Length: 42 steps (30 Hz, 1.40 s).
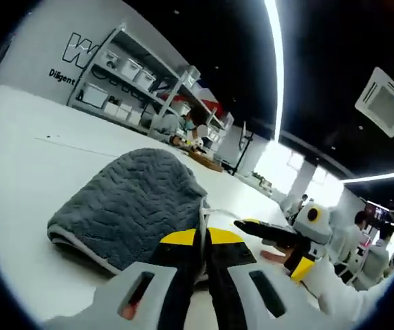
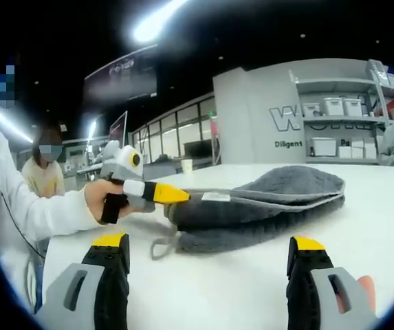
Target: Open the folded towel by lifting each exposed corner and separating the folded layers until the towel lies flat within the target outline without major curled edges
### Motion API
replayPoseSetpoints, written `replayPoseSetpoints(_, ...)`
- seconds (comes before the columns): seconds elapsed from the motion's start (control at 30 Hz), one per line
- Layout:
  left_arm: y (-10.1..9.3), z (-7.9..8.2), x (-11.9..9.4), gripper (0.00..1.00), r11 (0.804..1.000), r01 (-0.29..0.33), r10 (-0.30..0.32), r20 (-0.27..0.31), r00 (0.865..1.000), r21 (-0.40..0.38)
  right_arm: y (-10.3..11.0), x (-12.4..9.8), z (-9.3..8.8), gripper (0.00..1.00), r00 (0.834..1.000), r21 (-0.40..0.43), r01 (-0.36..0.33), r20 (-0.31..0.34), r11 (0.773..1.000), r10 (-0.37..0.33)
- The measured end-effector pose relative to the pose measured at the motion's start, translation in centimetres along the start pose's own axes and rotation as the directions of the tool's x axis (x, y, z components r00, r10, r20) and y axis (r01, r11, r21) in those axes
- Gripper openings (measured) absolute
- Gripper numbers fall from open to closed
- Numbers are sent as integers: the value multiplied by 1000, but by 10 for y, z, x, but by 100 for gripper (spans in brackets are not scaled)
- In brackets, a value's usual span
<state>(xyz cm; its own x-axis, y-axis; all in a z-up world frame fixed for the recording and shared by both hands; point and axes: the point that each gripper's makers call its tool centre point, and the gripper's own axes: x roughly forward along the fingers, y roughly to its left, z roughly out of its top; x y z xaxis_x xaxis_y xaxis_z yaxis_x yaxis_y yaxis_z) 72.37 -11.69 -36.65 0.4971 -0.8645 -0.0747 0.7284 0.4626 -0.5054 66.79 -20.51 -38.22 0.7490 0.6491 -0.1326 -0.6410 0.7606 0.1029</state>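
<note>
Grey towel (image 1: 131, 206) lies folded on the white table (image 1: 25, 165), at ten o'clock from the left gripper (image 1: 202, 240), whose jaws pinch its corner edge, probably to peel the top layer.

From the right gripper view, the right gripper (image 2: 210, 258) is spread, empty, waiting at six o'clock of the towel.

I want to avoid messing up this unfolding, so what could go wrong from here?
1. The left gripper pinches the grey towel at its edge beside the white label; a thin bite may slip when lifted.
2. It may have caught several layers, so the whole bundle could rise instead of opening.
3. The right gripper hangs open, short of the towel, so nothing pins the lower layers to the white table.
</note>
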Motion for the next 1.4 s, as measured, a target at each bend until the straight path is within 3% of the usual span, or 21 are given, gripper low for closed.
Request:
replayPoseSetpoints(0.2, 8, 11, -8, 4, 999, -26, 27, 53, 998, -28, -1, 0, -2, 95, 1000, 1, 0, -9, 1000, 0)
replayPoseSetpoints(0.73, 44, 42, -21, 4, 995, -80, 86, 123, 989, -59, -2, 0, -2, 94, 1000, -1, 7, -12, 1000, -7)
replayPoseSetpoints(1.13, 68, 61, -49, 4, 984, -130, 152, 196, 969, -118, -3, 1, -4, 94, 1000, 3, 7, -19, 1000, -7)
replayPoseSetpoints(1.4, 85, 66, -62, 4, 977, -177, 198, 203, 959, -115, -1, 1, -6, 94, 1000, 3, 7, -25, 1000, -7)
